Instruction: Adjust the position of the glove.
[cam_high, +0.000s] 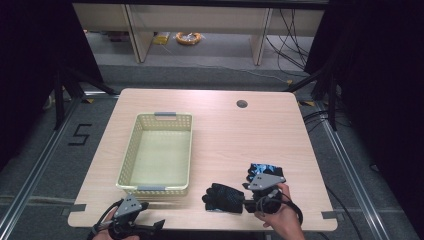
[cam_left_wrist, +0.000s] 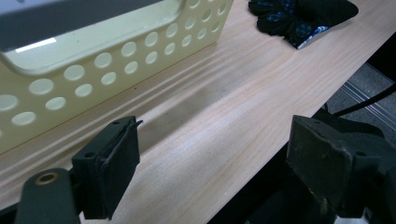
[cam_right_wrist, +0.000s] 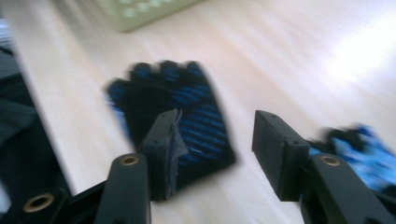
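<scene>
Right claw: jaws apart, nothing clamped, above black-blue glove lying flat on desk. Left claw: jaws wide apart, beside basket.

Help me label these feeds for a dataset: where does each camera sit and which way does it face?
High view: above the person's side, facing forward and down on the table; both hands and grippers show.
Left gripper view: rides the left gripper, facing the basket; its open fingers show.
Right gripper view: rides the right gripper, facing the black glove.
All three share basket and glove.
</scene>
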